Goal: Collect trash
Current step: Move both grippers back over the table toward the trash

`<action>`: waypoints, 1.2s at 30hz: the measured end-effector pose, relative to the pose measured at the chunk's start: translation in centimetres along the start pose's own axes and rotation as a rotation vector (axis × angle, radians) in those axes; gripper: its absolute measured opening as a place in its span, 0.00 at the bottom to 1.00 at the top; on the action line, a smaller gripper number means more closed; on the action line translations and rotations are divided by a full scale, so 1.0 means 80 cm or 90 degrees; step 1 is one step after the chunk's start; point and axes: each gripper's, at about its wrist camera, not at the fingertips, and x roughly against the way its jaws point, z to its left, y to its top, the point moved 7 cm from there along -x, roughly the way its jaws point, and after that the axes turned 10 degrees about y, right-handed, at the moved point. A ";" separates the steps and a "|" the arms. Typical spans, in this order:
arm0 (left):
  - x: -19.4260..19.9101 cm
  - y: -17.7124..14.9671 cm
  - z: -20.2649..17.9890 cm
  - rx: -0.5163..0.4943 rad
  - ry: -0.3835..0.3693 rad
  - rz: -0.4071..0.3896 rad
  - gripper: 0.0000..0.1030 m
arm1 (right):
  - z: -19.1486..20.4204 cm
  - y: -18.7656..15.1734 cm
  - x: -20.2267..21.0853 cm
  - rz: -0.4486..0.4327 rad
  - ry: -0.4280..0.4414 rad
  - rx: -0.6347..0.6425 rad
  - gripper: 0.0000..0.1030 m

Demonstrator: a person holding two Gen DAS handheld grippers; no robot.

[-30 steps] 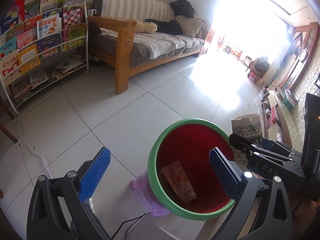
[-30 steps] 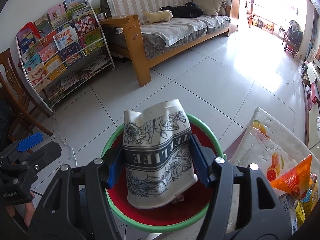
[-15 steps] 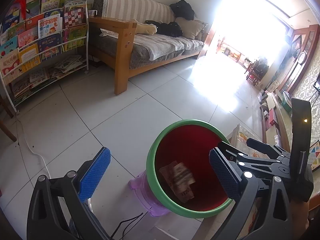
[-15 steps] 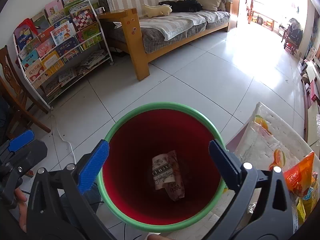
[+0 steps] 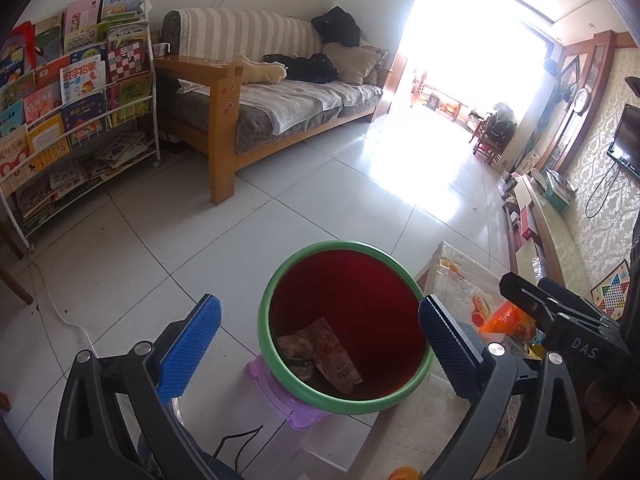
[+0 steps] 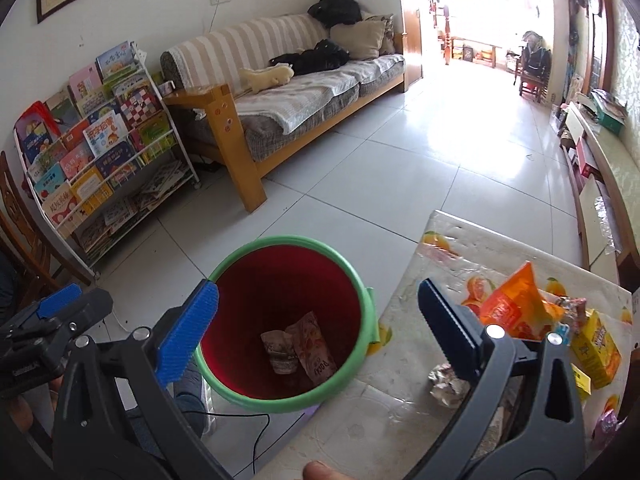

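Observation:
A red bin with a green rim (image 5: 280,280) (image 6: 362,280) stands on a purple stool (image 5: 280,396) beside a table. A crushed paper cup (image 6: 278,350) (image 5: 294,350) and a red snack wrapper (image 6: 316,346) (image 5: 336,356) lie in it. My left gripper (image 5: 320,344) is open and empty, its fingers either side of the bin. My right gripper (image 6: 320,336) is open and empty above the bin's right rim and the table edge. On the table lie an orange snack bag (image 6: 512,304) (image 5: 506,318), a crumpled foil ball (image 6: 446,382) and a yellow box (image 6: 596,344).
The table (image 6: 404,412) has a fruit-print cover. A sofa (image 6: 304,92) and a book rack (image 6: 100,148) stand behind on the tiled floor. A wooden chair (image 6: 20,232) is at the left. A black cable (image 6: 240,416) trails below the bin.
My right gripper opened and dropped the paper cup into the bin, then moved right toward the table. My left gripper has stayed open by the bin.

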 end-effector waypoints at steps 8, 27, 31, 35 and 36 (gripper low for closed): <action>0.062 -0.031 -0.102 -0.079 -0.076 -0.015 0.92 | -0.084 -0.044 0.149 -0.063 -0.085 -0.042 0.96; 0.092 -0.189 -0.302 -0.261 -0.177 0.067 0.92 | -0.246 -0.203 0.319 -0.071 -0.217 -0.178 0.96; 0.064 -0.214 -0.326 -0.282 -0.170 0.105 0.92 | -0.277 -0.224 0.316 -0.056 -0.231 -0.195 0.96; 0.035 -0.231 -0.347 -0.285 -0.160 0.144 0.92 | -0.303 -0.241 0.311 -0.044 -0.245 -0.211 0.96; 0.028 -0.235 -0.352 -0.283 -0.155 0.155 0.92 | -0.312 -0.245 0.311 -0.041 -0.248 -0.216 0.96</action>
